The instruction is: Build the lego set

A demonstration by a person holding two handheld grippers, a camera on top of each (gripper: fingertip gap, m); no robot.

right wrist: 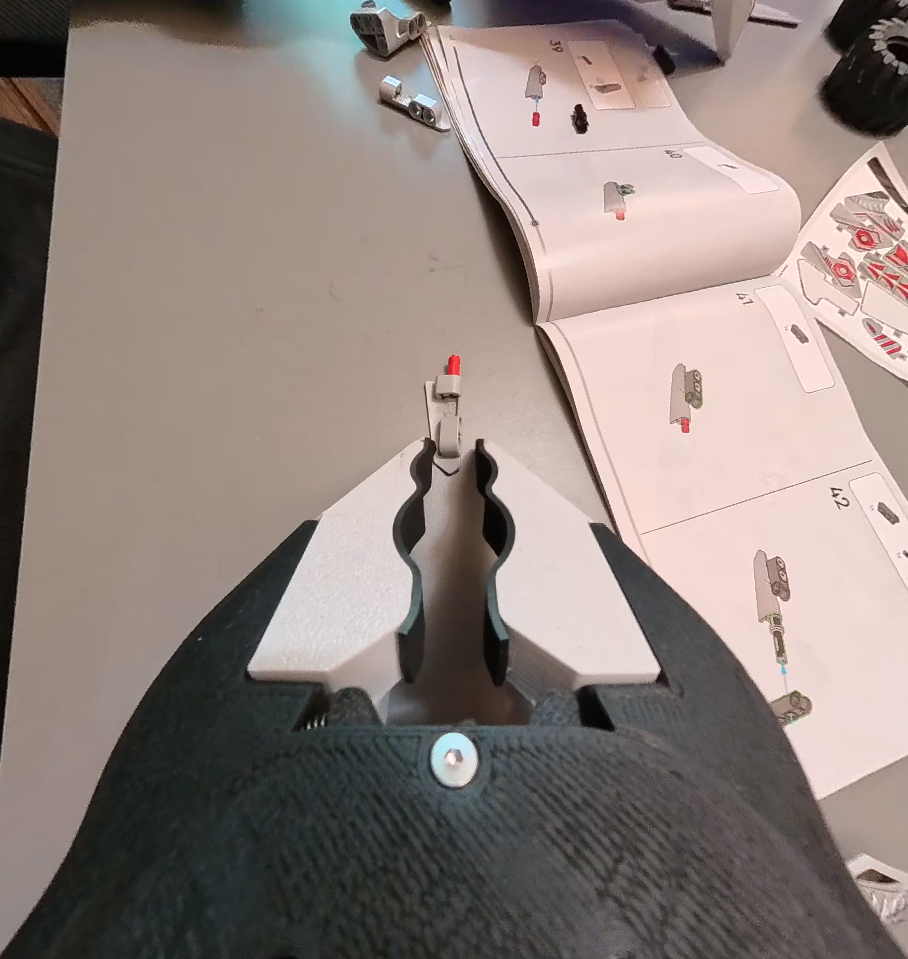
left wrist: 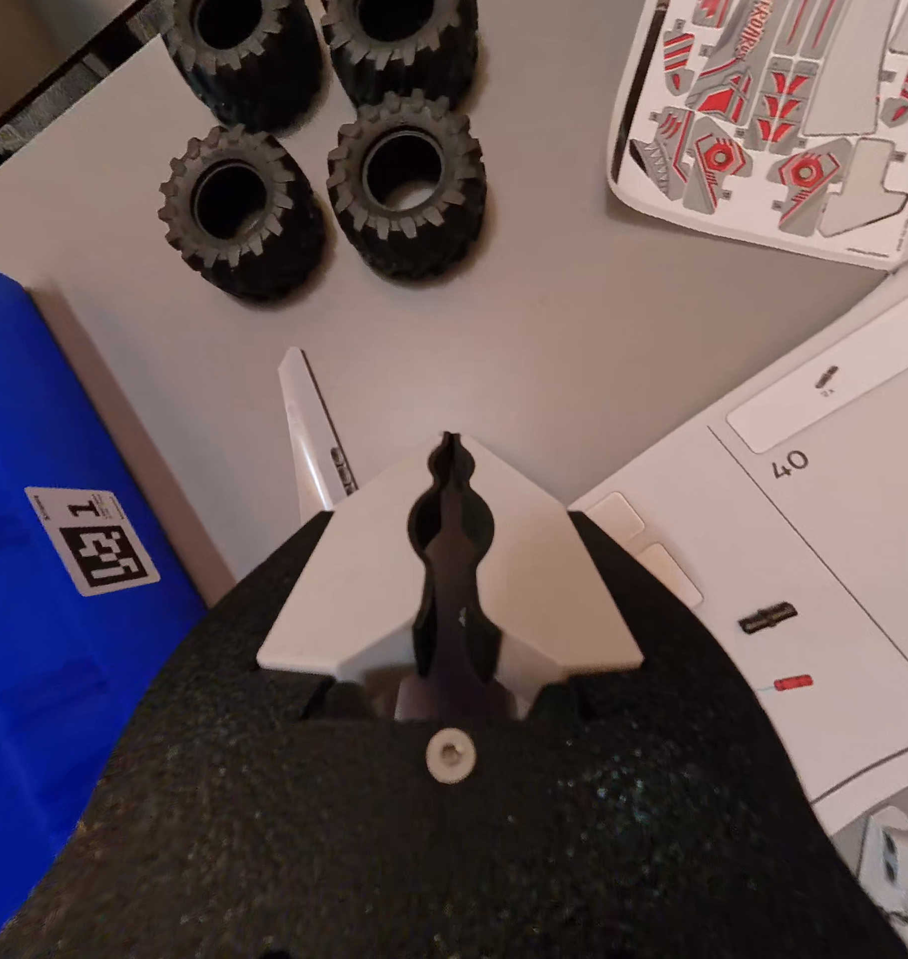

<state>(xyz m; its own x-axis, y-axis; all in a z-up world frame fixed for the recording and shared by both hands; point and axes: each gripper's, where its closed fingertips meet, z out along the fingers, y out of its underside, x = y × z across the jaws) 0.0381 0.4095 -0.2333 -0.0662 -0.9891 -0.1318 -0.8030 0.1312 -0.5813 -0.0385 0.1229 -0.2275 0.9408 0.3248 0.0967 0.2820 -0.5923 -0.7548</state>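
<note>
My right gripper (right wrist: 453,445) is open, its fingertips on either side of the near end of a small grey lego assembly (right wrist: 448,415) with a red pin (right wrist: 453,365) at its far end. The assembly lies on the grey table (right wrist: 234,311); a gap shows between it and the right finger. My left gripper (left wrist: 448,441) is shut and empty, above the table. A long white lego panel (left wrist: 306,430) lies just left of its fingertips. The open instruction booklet (right wrist: 675,441) lies to the right; it also shows in the left wrist view (left wrist: 830,571).
Several black tyres (left wrist: 400,181) stand ahead of the left gripper. A sticker sheet (left wrist: 779,129) lies at far right. A blue bin (left wrist: 52,519) is on the left. A black pin (right wrist: 579,118) rests on the booklet. Grey lego parts (right wrist: 415,104) lie at the far end.
</note>
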